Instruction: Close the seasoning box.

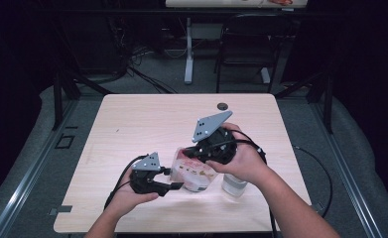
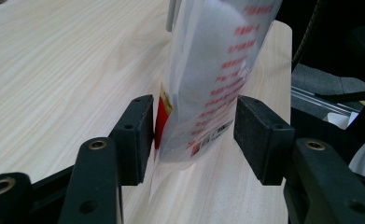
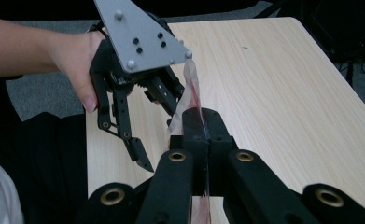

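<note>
My right claw (image 3: 203, 135) is clamped on the bag's (image 1: 194, 171) top edge; my left claw (image 2: 194, 135) gapes wide around its corner, not yet pinching; opening remains, I judge.

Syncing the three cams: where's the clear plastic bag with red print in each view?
High view: plastic bag low centre, between both grippers.
Left gripper view: upper centre, hanging between open jaws.
Right gripper view: centre, thin edge pinched by shut jaws.
Shared landmark: the wooden table.
</note>
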The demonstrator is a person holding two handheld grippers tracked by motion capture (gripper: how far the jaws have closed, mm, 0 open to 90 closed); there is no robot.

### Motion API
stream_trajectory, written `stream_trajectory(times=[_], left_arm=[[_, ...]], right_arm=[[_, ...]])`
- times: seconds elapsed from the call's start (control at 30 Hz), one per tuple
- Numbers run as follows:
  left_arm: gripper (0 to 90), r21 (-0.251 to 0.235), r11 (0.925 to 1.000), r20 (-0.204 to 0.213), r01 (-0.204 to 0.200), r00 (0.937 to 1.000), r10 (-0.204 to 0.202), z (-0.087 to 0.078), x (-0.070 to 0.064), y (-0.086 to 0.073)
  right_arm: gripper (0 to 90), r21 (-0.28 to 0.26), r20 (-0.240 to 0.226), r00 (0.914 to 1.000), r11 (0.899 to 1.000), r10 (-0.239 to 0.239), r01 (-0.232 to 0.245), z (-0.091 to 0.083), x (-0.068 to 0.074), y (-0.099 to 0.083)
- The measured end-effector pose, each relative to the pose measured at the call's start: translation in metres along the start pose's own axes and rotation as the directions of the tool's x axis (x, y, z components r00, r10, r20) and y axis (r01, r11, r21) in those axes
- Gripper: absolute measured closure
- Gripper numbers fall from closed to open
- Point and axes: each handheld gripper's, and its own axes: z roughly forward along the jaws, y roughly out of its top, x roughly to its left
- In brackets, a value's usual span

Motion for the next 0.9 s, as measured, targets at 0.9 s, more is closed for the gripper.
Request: stream_trajectory(times=[0.9], left_arm=[[44.0,-0.012,0.9999,0.086,-0.002,0.9963,0.003,0.017,0.005,-0.012]], right_arm=[[90.0,-0.001,-0.037,0.9987,0.999,-0.036,0.036,0.001,0.004,0.007]])
